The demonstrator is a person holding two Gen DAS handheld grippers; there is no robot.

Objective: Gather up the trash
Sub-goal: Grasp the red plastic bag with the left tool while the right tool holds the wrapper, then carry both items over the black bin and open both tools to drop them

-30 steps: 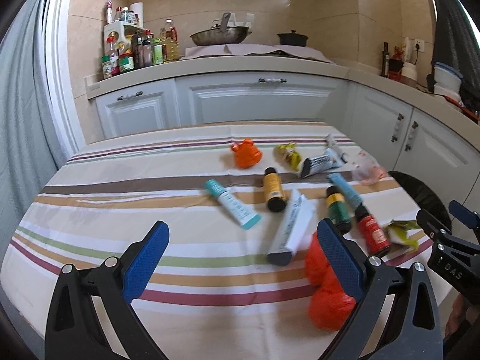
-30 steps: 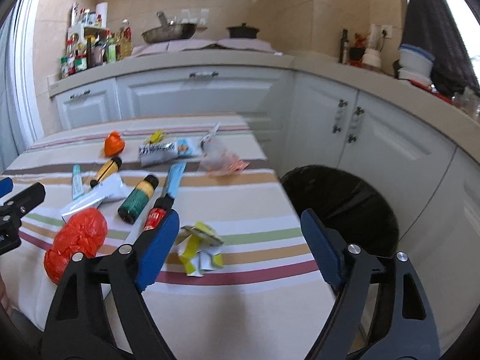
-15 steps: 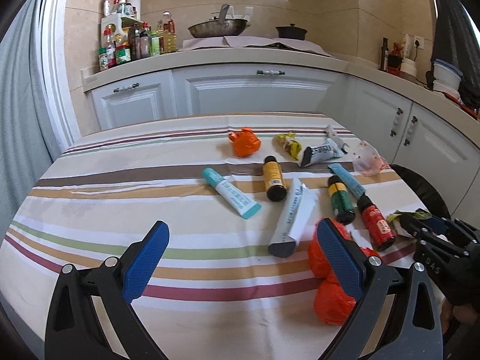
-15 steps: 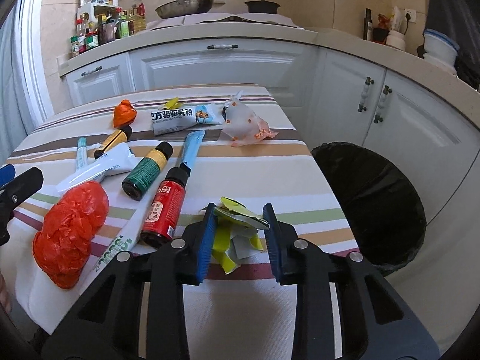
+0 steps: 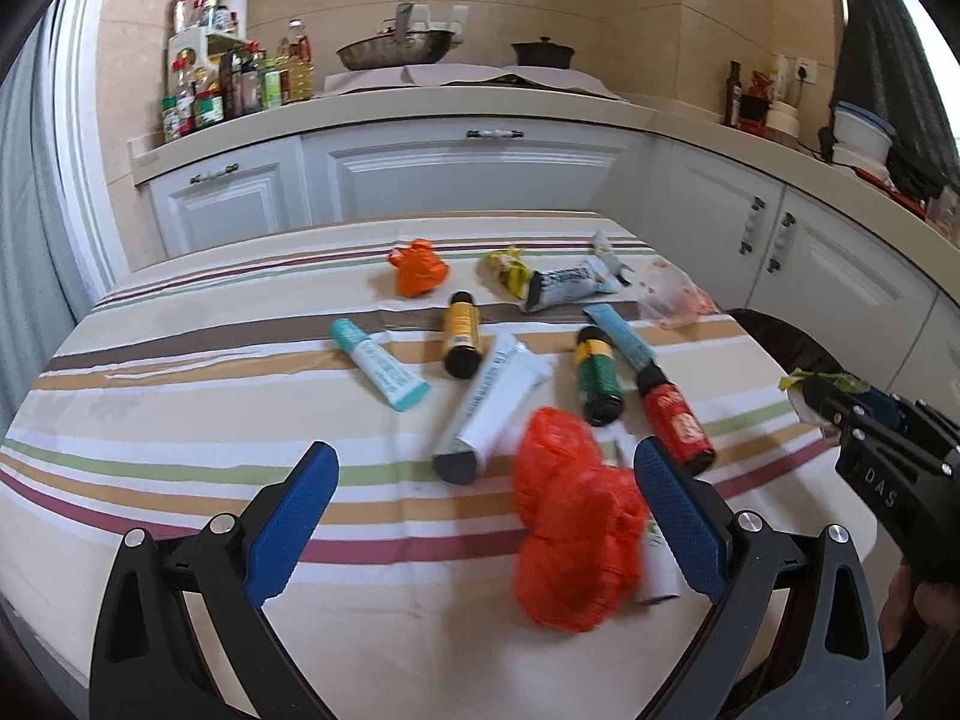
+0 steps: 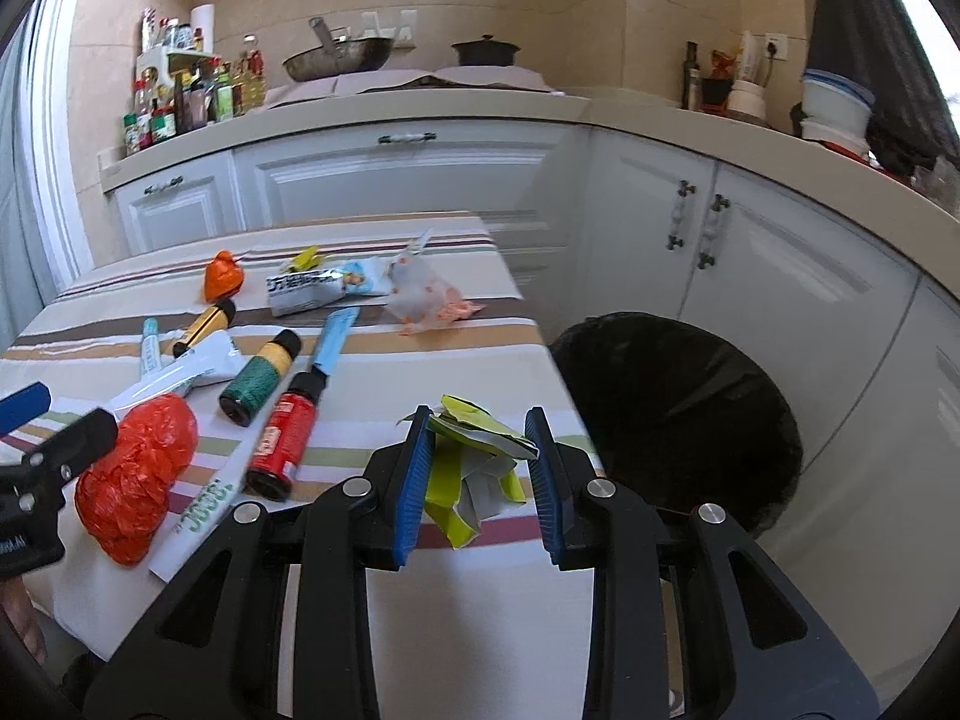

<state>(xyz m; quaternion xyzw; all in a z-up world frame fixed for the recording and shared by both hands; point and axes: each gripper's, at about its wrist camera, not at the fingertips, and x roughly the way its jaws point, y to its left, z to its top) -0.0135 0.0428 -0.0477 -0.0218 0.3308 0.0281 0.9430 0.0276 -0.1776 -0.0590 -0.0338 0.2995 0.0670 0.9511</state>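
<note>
The right gripper [image 6: 480, 468] is closed most of the way on a crumpled yellow-green wrapper [image 6: 474, 468], its blue pads pressing the paper from both sides; the jaws closed onto it within the last second. The wrapper sits at the near right edge of the striped table [image 6: 420, 360], just left of the black bin [image 6: 678, 414] that stands beside the table. The left gripper [image 5: 486, 516] is wide open and holds nothing; a red bag [image 5: 570, 528] lies on the cloth between its fingers, nearer the right one, touched by neither pad as far as can be seen. A white tube [image 5: 498, 402] lies just beyond the bag, with a red bottle [image 5: 675, 420] to its right and a green bottle [image 5: 597, 375] between them. Farther out lie a yellow bottle [image 5: 462, 333], a teal tube [image 5: 381, 363], a blue tube [image 5: 618, 336], an orange bag [image 5: 417, 267], a white snack packet [image 5: 567, 288] and a clear bag [image 5: 675, 297] at the far right.
</note>
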